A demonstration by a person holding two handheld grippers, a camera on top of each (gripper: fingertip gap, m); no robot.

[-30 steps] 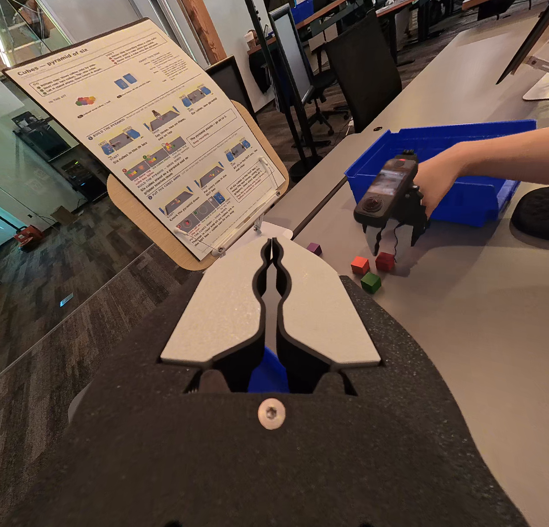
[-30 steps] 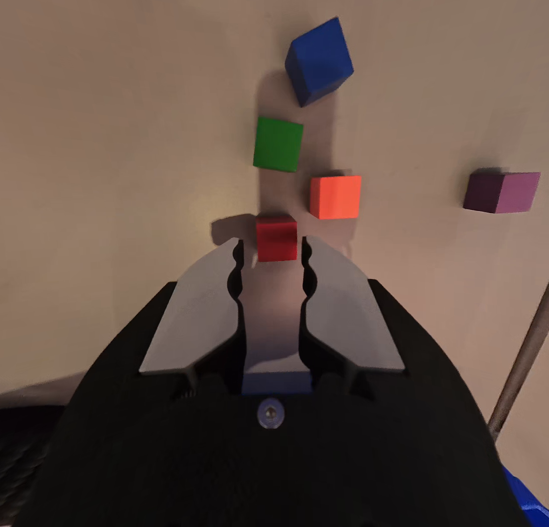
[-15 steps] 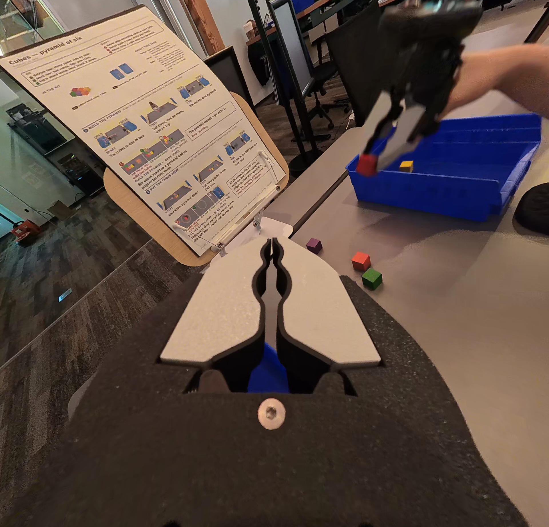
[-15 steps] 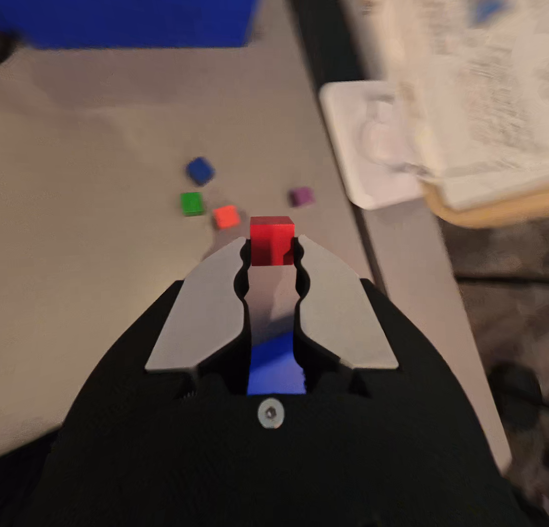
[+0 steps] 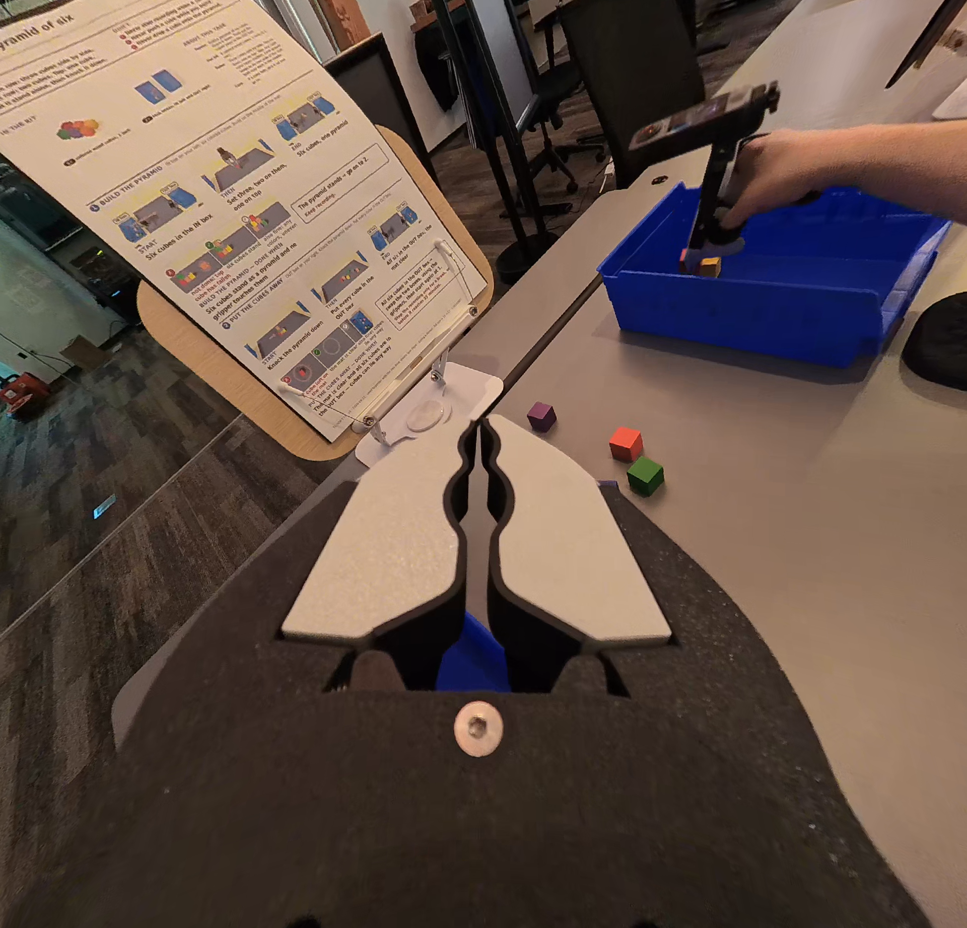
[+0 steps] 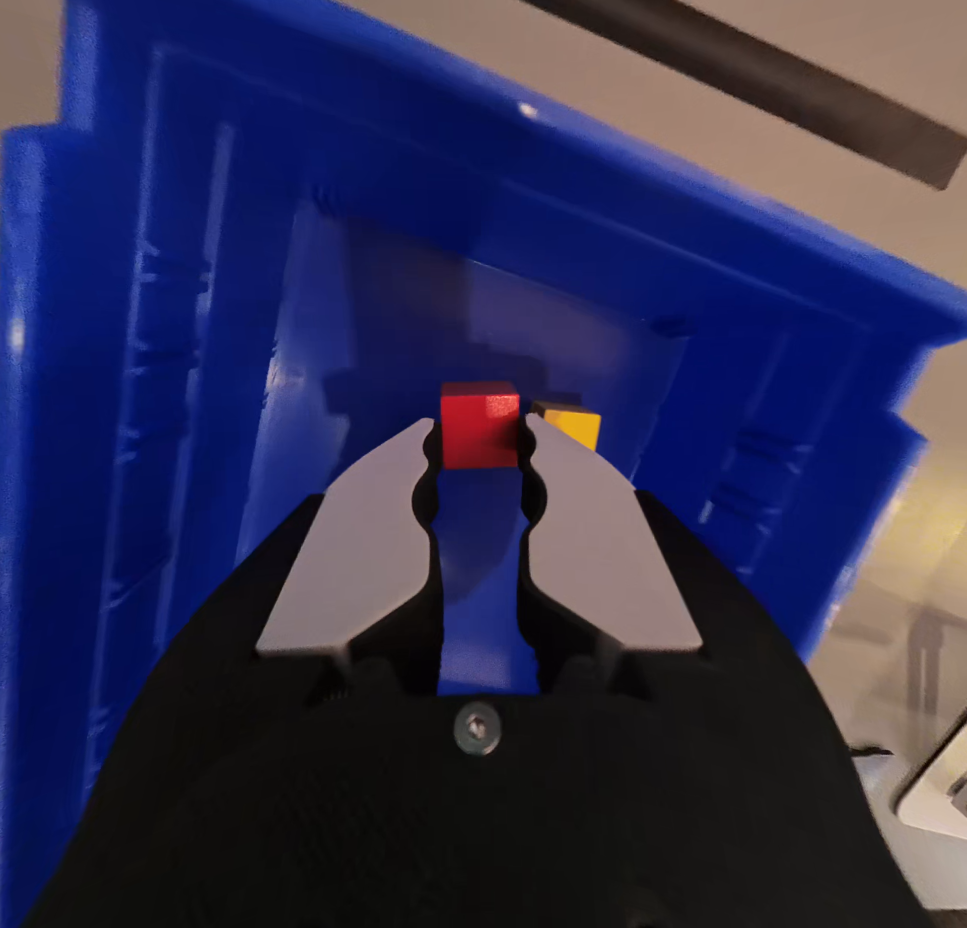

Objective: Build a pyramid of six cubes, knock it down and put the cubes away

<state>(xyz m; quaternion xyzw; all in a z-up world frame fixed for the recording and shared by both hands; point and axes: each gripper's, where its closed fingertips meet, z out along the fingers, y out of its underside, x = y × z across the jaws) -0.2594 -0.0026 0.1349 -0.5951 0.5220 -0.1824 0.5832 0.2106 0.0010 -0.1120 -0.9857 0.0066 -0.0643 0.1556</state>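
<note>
Your right gripper (image 6: 479,424) clamps the small red wooden cube (image 6: 479,424) at its tips, low inside the blue plastic bin (image 6: 157,327) | yellow cube (image 6: 573,427) just beside | your left gripper (image 5: 479,424) closed, empty.

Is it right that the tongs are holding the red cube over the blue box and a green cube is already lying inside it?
Not quite. The cube already inside the blue box is yellow, not green, as the right wrist view shows. The right tongs do hold the red cube there. The green cube sits on the table.
</note>
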